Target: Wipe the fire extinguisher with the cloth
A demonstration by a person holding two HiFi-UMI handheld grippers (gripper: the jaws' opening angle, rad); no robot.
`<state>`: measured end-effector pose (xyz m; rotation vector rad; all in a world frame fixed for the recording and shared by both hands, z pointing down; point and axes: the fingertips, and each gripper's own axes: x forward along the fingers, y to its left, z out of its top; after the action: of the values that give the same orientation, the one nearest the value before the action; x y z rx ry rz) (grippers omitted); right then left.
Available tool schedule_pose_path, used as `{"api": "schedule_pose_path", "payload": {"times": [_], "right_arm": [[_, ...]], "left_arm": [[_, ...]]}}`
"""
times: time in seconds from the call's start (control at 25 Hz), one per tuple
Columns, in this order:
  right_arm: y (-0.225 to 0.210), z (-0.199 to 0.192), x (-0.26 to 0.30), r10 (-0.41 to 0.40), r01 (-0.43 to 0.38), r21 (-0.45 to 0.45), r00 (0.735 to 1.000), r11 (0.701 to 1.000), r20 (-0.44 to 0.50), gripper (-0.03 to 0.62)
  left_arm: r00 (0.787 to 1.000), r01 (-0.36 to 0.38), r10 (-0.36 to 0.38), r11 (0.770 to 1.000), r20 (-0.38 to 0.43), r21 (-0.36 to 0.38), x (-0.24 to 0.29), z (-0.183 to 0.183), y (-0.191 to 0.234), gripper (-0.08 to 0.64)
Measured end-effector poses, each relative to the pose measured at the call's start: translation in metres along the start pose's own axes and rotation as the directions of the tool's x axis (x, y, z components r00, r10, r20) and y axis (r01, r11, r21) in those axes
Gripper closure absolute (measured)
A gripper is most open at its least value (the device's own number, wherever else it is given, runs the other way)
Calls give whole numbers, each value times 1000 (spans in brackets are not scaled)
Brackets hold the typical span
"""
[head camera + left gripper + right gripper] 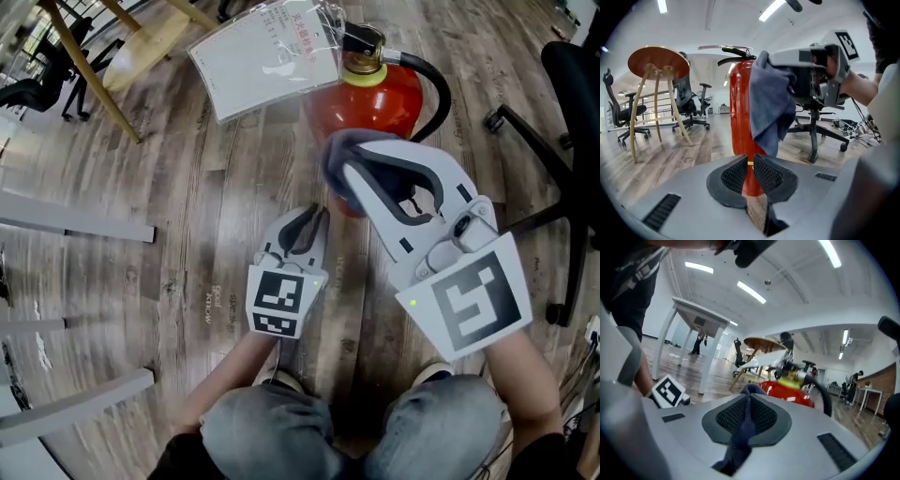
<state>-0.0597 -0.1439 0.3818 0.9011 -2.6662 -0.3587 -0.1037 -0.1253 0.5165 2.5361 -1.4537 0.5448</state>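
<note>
The fire extinguisher point(375, 108) stands upright on the wood floor point(187, 187), straight ahead of both sets of jaws, with a yellow collar and a black hose point(433, 89) curving off its far side. The right gripper point(339, 173) has its jaws clamped on a blue-grey cloth point(345, 148); a strip of it runs down the slit between the pads, and the bunched part beyond the tips is up against the near side of the red body. In the left gripper view the cloth hangs down from those jaws over the front of the cylinder. The left gripper point(314, 217) sits lower and just beside the right one, its jaws drawn in to a thin slit with nothing in it, pointing at the foot of the extinguisher. A clear laminated card point(267, 47) lies beyond the jaws at the extinguisher's top. An office chair point(562, 94) stands off to the right of the right jaws.
</note>
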Motion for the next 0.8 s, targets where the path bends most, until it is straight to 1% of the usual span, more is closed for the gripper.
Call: {"api": "schedule_pose_path", "payload": {"times": [0.12, 0.28, 0.44, 0.64, 0.72, 0.8], "right_arm": [[12, -24, 1, 19, -19, 14, 1000, 1000, -19, 555], [26, -70, 6, 20, -16, 65, 998, 998, -60, 555], [45, -118, 19, 51, -47, 39, 990, 998, -129, 555], [69, -175, 34, 97, -100, 2, 966, 995, -241, 555], [74, -198, 36, 112, -115, 10, 946, 993, -304, 555], [74, -213, 34, 124, -124, 22, 931, 992, -344, 555]], "left_arm": [[1000, -6, 6, 1000, 1, -3, 1, -1, 4, 509], [1000, 3, -3, 1000, -16, -3, 2, -8, 0, 509], [1000, 8, -8, 1000, -25, 4, 1, -11, -1, 509], [999, 11, -10, 1000, -34, 11, 0, -13, -2, 509], [999, 13, -13, 1000, -40, 15, 0, -15, -3, 509], [999, 13, -12, 1000, -43, 14, -1, -16, -3, 509]]}}
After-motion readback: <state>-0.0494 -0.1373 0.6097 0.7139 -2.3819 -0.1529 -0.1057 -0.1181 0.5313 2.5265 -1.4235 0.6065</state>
